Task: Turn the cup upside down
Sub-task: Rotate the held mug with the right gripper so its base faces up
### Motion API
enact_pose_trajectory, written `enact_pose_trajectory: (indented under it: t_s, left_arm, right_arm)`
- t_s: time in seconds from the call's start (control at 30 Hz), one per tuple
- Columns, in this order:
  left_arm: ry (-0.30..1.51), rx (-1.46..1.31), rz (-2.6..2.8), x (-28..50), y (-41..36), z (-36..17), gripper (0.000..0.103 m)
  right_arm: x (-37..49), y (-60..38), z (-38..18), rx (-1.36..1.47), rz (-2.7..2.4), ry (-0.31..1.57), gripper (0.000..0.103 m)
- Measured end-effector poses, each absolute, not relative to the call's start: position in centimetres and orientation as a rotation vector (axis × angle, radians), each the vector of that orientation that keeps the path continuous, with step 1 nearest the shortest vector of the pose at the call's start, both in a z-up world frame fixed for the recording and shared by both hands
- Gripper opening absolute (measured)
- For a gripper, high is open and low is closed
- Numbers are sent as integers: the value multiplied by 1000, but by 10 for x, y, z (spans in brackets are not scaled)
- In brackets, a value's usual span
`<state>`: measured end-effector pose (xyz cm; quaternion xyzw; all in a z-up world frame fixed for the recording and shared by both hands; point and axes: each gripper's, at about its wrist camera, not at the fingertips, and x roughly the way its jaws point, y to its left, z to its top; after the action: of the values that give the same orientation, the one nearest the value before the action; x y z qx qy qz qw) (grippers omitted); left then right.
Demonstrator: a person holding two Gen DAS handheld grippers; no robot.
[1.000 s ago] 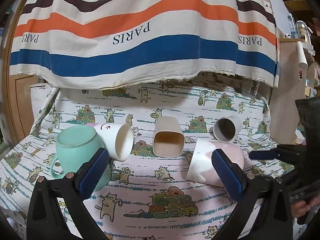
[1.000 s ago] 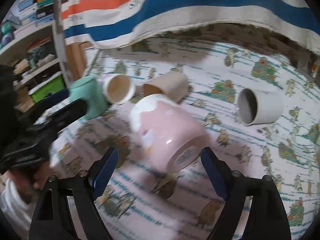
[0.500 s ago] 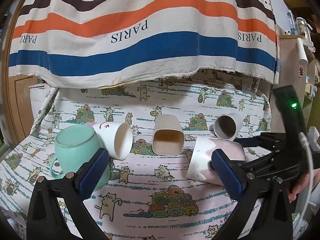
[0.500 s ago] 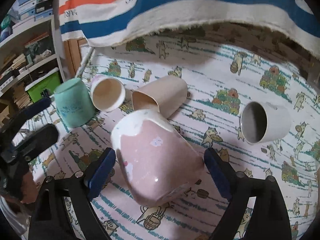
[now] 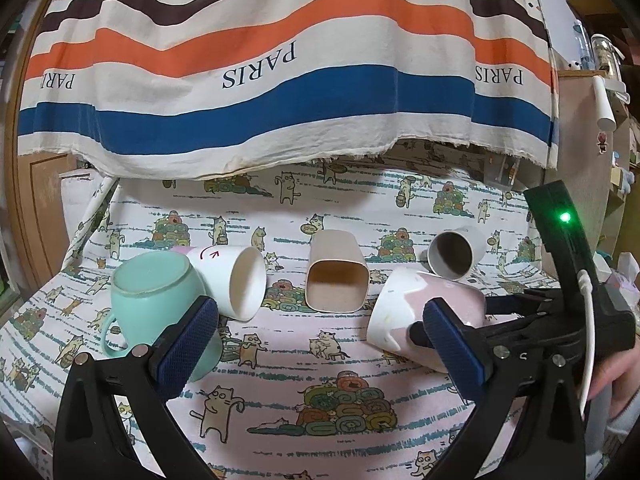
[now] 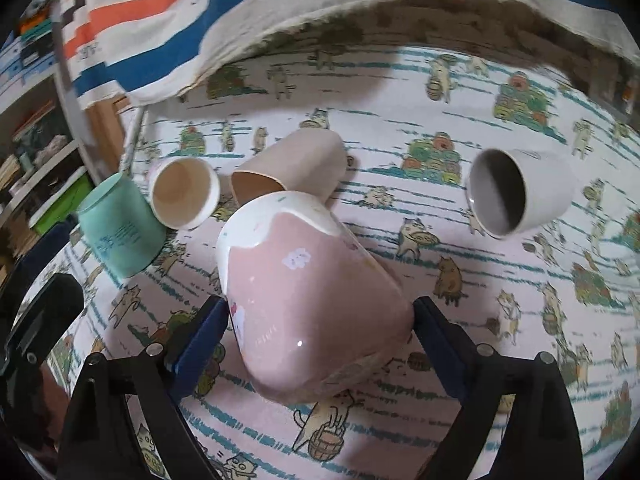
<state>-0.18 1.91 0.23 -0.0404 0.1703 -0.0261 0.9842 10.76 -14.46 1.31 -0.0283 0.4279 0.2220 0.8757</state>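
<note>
A pink and white cup (image 6: pixel 304 300) lies on its side on the cat-print cloth, mouth toward the far left. My right gripper (image 6: pixel 320 340) has its blue pads on both sides of the cup's base end, touching or nearly touching it. The cup also shows in the left wrist view (image 5: pixel 404 312), with the right gripper (image 5: pixel 520 320) around it. My left gripper (image 5: pixel 316 340) is open and empty, near the front of the cloth. A mint mug (image 5: pixel 156 300) stands upside down at the left.
A white cup (image 5: pixel 236 280), a beige square cup (image 5: pixel 336 272) and a grey cup (image 5: pixel 456 252) lie on their sides further back. A striped PARIS cloth (image 5: pixel 260 68) hangs behind. Shelves (image 6: pixel 36 152) stand at the left.
My right gripper has moved forward around the pink cup, and its pads have come in against the cup's sides. The left gripper has stayed still.
</note>
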Motion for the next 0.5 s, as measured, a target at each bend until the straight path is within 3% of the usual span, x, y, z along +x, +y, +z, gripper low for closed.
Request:
enact_pose_trajectory:
  t_s: [0.43, 0.5]
  left_arm:
    - [337, -78, -46, -4, 19, 5, 102]
    - [338, -79, -46, -3, 19, 5, 102]
  right_arm:
    - [59, -154, 23, -89, 527, 860, 89]
    - [56, -158, 30, -110, 544, 777, 97]
